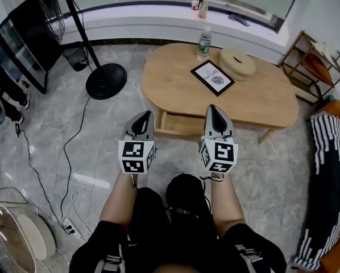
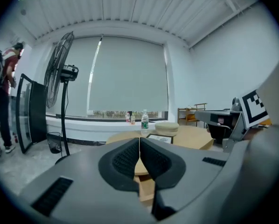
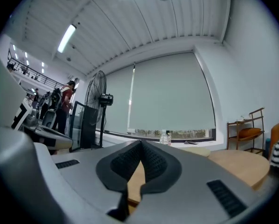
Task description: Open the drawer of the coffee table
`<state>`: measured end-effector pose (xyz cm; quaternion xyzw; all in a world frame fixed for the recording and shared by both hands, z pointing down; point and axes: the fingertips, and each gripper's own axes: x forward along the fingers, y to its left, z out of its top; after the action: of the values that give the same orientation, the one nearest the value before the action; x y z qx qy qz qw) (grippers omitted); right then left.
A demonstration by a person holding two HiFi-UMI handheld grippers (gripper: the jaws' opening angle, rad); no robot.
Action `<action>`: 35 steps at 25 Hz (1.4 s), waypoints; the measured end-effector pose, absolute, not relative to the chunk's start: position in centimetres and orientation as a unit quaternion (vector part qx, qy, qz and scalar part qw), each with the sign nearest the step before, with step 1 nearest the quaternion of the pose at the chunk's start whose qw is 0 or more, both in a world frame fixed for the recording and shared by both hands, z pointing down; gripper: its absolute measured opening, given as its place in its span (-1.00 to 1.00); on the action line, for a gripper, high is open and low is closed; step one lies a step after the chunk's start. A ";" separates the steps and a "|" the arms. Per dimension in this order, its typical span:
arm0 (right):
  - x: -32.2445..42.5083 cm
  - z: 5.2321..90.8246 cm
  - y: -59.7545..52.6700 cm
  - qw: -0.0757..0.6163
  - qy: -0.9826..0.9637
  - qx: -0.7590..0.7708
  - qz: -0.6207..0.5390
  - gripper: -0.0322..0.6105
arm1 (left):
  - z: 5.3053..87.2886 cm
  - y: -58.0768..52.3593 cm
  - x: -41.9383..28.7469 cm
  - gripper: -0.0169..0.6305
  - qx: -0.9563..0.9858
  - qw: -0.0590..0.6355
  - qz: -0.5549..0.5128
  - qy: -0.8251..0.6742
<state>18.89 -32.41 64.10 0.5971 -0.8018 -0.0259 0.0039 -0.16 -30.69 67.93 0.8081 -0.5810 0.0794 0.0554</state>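
The oval wooden coffee table [image 1: 261, 104] stands in front of me in the head view. Its drawer [image 1: 181, 125] juts out a little from under the near edge. My left gripper [image 1: 144, 117] and right gripper [image 1: 215, 109] are raised side by side over my knees, on either side of the drawer and apart from it. Both point toward the table. In the left gripper view the left gripper [image 2: 139, 140] is shut with nothing between its pads, and the table [image 2: 195, 136] shows beyond it. The right gripper [image 3: 140, 144] is shut and empty too.
On the table stand a water bottle [image 1: 203, 43], a framed print [image 1: 212, 77] and a round woven lid [image 1: 236, 63]. A fan's stand and base [image 1: 106, 79] are at the left, cables and a power strip [image 1: 70, 227] on the floor, a wooden shelf [image 1: 313, 67] and a striped cushion [image 1: 329, 169] at the right.
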 end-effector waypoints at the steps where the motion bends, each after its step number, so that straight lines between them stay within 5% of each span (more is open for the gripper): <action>1: 18.8 61.5 -32.9 0.007 -0.802 0.597 -0.021 -0.86 | 65.4 -31.0 -0.2 -0.87 0.810 0.067 0.081 -0.578; 14: 19.6 18.2 -21.8 0.021 -0.789 0.611 -0.063 -0.86 | 20.6 -19.9 0.2 -0.87 0.820 0.030 0.105 -0.562; 21: 25.3 9.2 -18.4 -0.016 -0.777 0.626 -0.067 -0.85 | 13.1 -16.6 4.7 -0.87 0.824 0.023 0.094 -0.558; 35: 28.4 5.3 -24.9 -0.046 -0.804 0.587 -0.077 -0.86 | 6.7 -23.6 10.8 -0.87 0.816 -0.031 0.066 -0.573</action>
<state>28.37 -24.92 5.31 0.5873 -0.8044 -0.0767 -0.0465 10.75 -23.63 6.74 0.8160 -0.5735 0.0657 -0.0311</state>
